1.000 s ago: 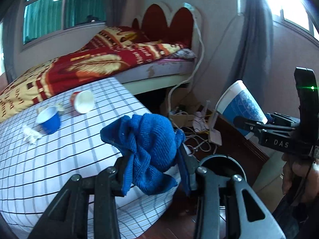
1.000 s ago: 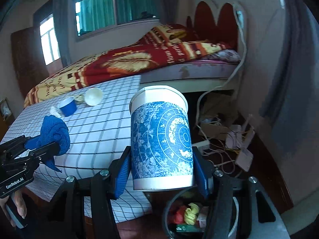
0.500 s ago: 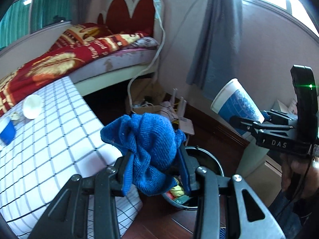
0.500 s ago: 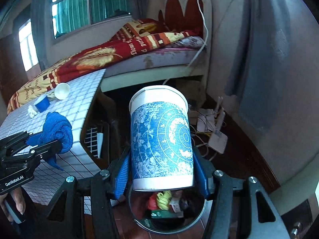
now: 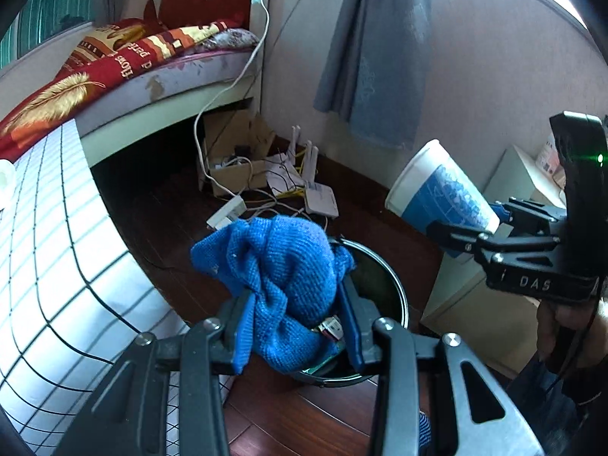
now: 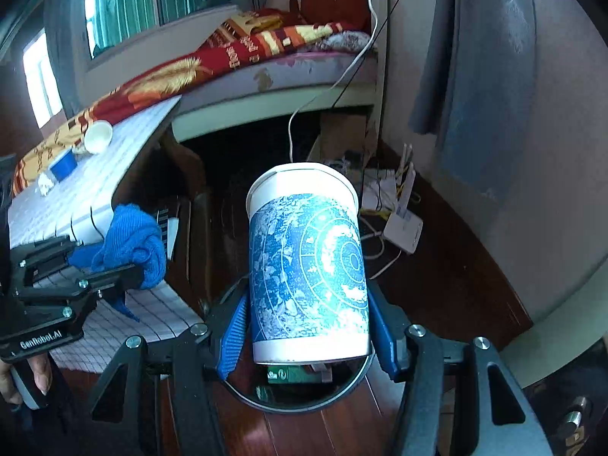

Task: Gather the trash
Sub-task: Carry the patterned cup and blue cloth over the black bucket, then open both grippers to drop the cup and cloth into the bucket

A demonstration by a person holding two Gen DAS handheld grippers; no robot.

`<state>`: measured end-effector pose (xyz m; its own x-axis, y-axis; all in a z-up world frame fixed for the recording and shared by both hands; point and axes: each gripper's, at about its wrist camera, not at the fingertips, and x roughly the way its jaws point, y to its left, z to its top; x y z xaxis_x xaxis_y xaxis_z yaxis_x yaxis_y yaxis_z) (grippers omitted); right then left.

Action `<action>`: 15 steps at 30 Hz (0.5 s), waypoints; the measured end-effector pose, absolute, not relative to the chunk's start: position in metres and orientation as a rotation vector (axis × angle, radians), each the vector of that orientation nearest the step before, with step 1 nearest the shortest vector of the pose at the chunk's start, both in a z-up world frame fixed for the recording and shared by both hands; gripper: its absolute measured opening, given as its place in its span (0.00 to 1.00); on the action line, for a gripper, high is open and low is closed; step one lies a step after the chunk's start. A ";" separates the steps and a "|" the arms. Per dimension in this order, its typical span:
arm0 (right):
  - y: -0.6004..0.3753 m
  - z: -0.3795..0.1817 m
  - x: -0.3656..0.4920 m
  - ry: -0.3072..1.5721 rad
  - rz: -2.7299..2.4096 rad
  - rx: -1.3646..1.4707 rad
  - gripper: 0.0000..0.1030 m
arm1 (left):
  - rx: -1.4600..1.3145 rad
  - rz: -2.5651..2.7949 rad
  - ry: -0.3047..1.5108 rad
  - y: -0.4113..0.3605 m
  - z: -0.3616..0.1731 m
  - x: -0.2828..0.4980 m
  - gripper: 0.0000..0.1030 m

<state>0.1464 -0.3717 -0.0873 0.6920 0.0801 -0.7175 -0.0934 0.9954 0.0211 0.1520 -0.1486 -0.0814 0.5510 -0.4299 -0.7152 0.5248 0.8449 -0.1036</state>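
My left gripper [image 5: 294, 304] is shut on a crumpled blue cloth [image 5: 283, 269] and holds it above the near rim of a round black trash bin [image 5: 383, 277] on the floor. My right gripper [image 6: 307, 323] is shut on a white paper cup with a blue pattern [image 6: 307, 266], held over the same bin [image 6: 342, 391], which has trash inside. The cup also shows in the left wrist view [image 5: 440, 197], tilted, to the right of the bin. The cloth also shows in the right wrist view [image 6: 129, 243].
A table with a checked cloth [image 5: 57, 266] stands left of the bin, with a blue cup [image 6: 62, 165], a white cup [image 6: 98, 137] and crumpled paper [image 6: 45, 185] on it. A bed [image 6: 266, 60], cables, a router [image 6: 402, 224] and a cardboard box [image 5: 235, 148] lie beyond. A white box [image 5: 475, 304] stands right.
Both grippers have swung right and down, away from the table, until they hang over the trash bin. The cloth and the cup stay gripped.
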 end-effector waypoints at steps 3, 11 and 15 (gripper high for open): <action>-0.373 -0.105 0.147 0.827 0.110 -0.032 0.58 | 0.131 -0.576 0.831 -0.154 -0.094 0.155 0.40; -0.379 -0.158 0.152 0.916 0.161 -0.056 0.58 | 0.134 -0.607 0.921 -0.170 -0.137 0.167 0.40; -0.376 -0.177 0.163 0.952 0.189 -0.075 0.58 | 0.132 -0.623 0.959 -0.178 -0.155 0.171 0.41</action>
<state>0.1626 -0.3764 -0.1768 0.5648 0.1279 -0.8152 -0.1937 0.9809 0.0196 0.1714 -0.1778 -0.1553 0.4153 -0.4375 -0.7976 0.5506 0.8188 -0.1624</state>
